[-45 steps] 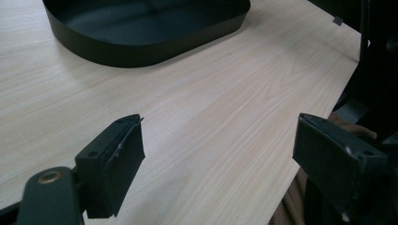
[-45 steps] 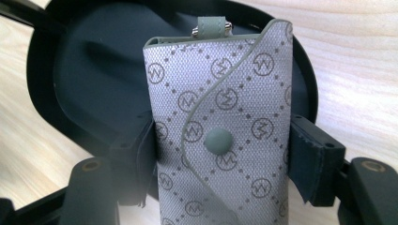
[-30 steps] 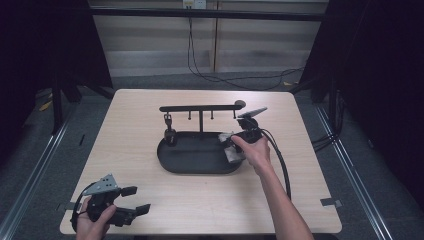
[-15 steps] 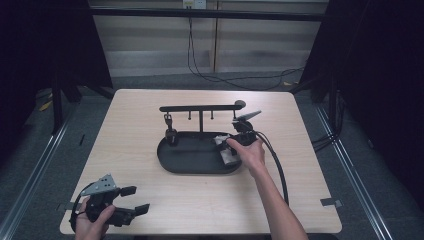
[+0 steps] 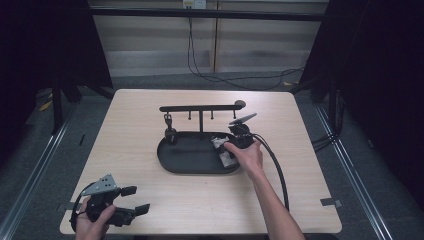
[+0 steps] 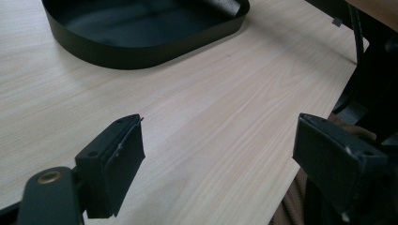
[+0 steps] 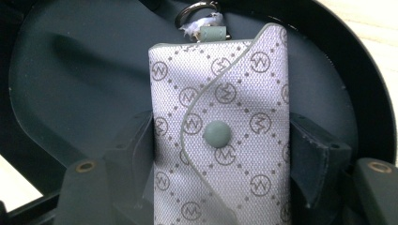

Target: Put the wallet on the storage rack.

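Note:
A pale grey monogram key pouch with a round snap and a metal ring lies over the black oval tray. My right gripper is shut on the pouch, one jaw pressed against each long side. In the high view the right gripper and the pouch are at the right end of the tray. My left gripper rests open near the table's front left corner. Between its spread jaws the left gripper holds nothing, over bare wood.
A black stand with a hook bar rises from the tray's back edge, and a small dark item hangs at its left end. The right gripper's cable trails over the table. The tray wall lies ahead of the left gripper.
My right gripper has moved slightly left and toward the person, bringing the pouch down over the tray's right end. The left gripper has stayed put.

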A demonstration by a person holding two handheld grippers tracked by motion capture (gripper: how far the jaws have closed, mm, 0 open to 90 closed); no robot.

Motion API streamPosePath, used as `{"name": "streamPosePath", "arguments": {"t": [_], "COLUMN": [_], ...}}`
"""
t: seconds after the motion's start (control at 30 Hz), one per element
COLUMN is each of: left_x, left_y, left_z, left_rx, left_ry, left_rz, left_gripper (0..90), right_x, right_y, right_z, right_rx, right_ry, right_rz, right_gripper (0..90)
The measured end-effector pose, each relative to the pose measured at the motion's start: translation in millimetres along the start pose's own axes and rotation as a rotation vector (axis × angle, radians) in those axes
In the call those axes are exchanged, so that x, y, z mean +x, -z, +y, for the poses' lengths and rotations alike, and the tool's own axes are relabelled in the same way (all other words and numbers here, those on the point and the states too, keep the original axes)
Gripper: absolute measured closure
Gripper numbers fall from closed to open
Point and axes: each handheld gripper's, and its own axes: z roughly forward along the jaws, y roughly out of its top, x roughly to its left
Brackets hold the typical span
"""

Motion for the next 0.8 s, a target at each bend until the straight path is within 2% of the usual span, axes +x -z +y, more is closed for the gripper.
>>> {"name": "streamPosePath", "arguments": {"t": [0.13,0.2,0.3,0.6,0.8], "left_x": [0.4,0.4,0.1,1.7,3.5], "left_y": [0.1,0.3,-0.3,-0.6,-0.3], "left_z": [0.0,0.1,0.0,0.0,-0.6], "left_rx": [0.001,-0.001,0.001,0.0,-0.004], "left_ry": [0.0,-0.001,0.001,0.004,0.012], "left_rz": [-0.001,0.001,0.0,0.004,0.011], "left_gripper": [16.6,16.6,16.6,16.6,16.6], "right_x": [-1.1,-1.3,-1.3,-1.3,-8.0], "right_y": [0.6,2.7,7.7,31.2,43.4], "right_z": [-0.2,-0.3,-0.6,-4.2,-13.1], "right_rx": [-0.004,-0.021,-0.035,-0.109,-0.141], "right_ry": [-0.003,-0.001,-0.005,0.037,0.049], "right_rz": [0.006,-0.011,0.001,-0.005,-0.007], "right_gripper": [29.0,29.9,29.8,28.9,22.7]}}
